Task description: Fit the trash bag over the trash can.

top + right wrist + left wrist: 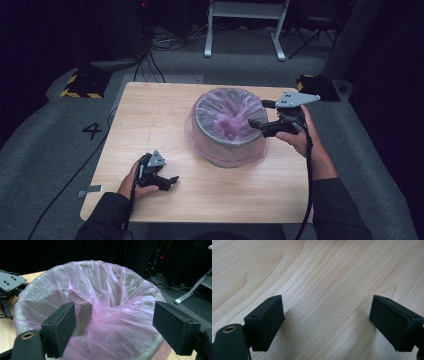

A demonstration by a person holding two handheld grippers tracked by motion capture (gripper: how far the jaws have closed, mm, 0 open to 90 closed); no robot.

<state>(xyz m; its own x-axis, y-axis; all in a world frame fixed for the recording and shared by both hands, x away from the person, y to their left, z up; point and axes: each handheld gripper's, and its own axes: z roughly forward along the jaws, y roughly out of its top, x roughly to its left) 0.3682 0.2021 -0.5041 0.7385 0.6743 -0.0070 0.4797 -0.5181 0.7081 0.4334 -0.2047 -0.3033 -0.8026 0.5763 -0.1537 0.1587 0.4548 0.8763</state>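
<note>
Two open claws: right claw (264, 114) at lined bin (227, 127) rim, left claw (167, 181) well apart.

Light wooden table (150, 115) with thin brown wavy lines, set on a grey carpet (45, 135) marked with a black 4 (92, 130). Grey bin (227, 150) lined with a see-through pink bag (105, 302), shiny and crinkly. Black left gripper (167, 181) and black right gripper (261, 114), each with a grey plate on top, plus yellow and black stripes (82, 85) on the floor blocks.
</note>
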